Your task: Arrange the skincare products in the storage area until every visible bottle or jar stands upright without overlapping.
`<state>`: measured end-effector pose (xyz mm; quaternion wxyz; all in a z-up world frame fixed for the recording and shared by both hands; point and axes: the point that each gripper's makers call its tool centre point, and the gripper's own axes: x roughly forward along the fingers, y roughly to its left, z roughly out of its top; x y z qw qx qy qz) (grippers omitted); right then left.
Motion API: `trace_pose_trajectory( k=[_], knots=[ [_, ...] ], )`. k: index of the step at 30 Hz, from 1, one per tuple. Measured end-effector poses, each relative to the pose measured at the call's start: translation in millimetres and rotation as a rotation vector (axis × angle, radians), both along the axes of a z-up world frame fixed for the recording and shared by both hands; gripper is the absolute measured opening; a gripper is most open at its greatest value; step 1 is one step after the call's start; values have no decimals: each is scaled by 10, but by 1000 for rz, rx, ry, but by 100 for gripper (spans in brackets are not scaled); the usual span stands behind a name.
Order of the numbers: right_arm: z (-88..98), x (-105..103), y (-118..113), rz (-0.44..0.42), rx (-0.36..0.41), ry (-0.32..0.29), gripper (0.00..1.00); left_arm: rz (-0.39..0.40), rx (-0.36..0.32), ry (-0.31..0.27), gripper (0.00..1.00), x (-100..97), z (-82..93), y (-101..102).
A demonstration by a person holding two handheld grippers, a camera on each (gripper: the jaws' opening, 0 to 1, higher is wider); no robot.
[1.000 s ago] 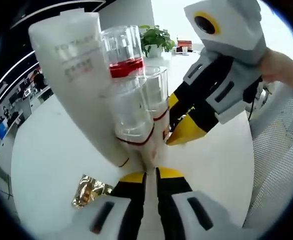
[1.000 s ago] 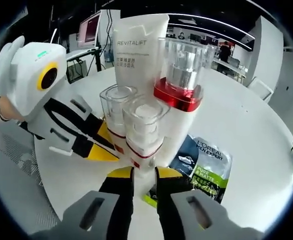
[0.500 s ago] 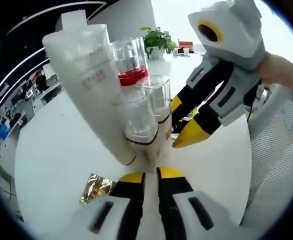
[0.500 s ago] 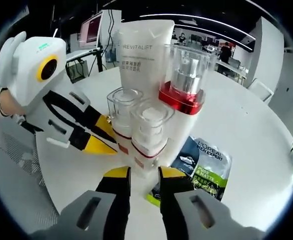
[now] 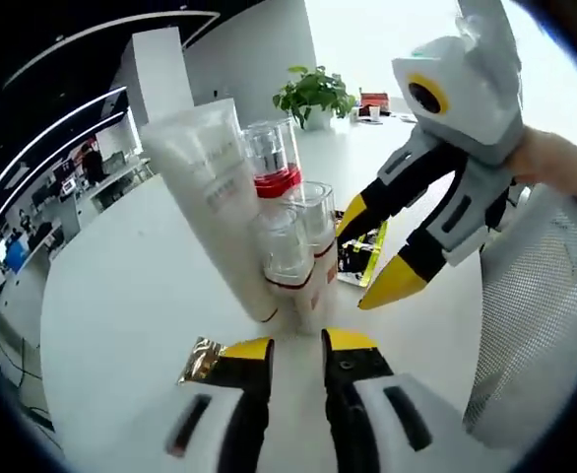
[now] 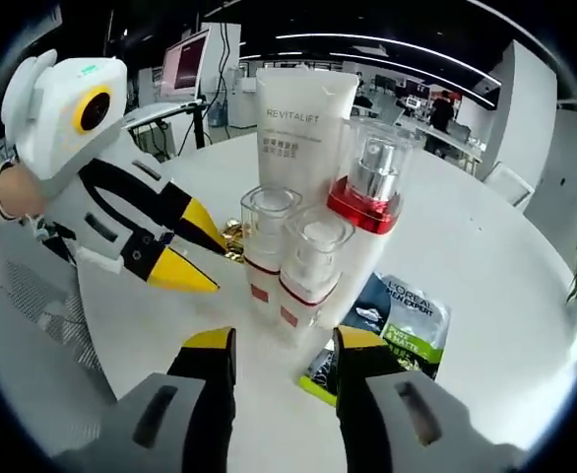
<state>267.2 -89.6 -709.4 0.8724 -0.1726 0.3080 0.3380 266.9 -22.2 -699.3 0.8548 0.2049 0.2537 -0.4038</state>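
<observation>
Right gripper [image 6: 274, 347] jaws stand spread, empty; left gripper [image 5: 296, 352] likewise. At 12 o'clock we see the glossy white tube [image 6: 304, 128], red-collared pump bottle [image 6: 372, 202] and two clear-capped bottles [image 6: 313, 266], long axes vertical, clustered on the smooth white table [image 6: 485, 266].

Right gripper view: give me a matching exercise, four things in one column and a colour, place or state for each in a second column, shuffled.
Things:
1. tube
2. pump bottle
3. sachet
4. left tongs

States:
A. lying flat on the table
B. open, empty
C. red collar under a clear cap
D. white, standing tallest, marked REVITALIFT

Pairs: 1-D, 2-C, 3-A, 4-B
</observation>
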Motion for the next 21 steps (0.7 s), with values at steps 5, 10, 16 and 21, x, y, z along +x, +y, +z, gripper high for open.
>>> trace_pose_trajectory(
  k=[5, 10, 16, 21],
  knots=[
    [2, -73, 0, -4, -16, -5, 55, 38, -20, -7, 29, -20, 103, 116],
    [72, -151, -16, -10, -7, -9, 63, 52, -40, -11, 36, -66, 191, 180],
    [133, -290, 8, -4, -23, -6, 73, 96, -58, -10, 49, -93, 298, 315],
    [221, -389, 51, -6, -10, -10, 78, 112, -84, -5, 53, -181, 405, 360]
  ],
)
